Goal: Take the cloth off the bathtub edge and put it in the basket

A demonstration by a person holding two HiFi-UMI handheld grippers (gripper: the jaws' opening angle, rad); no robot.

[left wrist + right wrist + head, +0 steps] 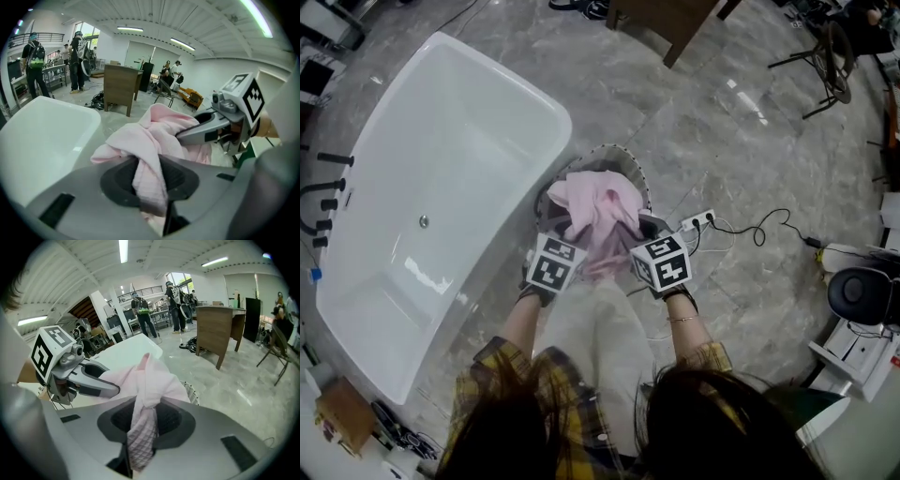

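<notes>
A: While my left tool (150,178) and right tool (143,423) both clench the pink cloth (598,211) over the basket (614,150), what matters?
B: I should lower centrally and release both together, so no fold overhangs the rim.

place: workshop-lab hall | cues: bathtub (469,122) on marble floor (722,169), wooden desk (121,84), workbenches (54,70)

Bright, even ceiling strip lights (185,44) — glare on the floor (750,103), gripper views bowed, dark-cornered.
</notes>
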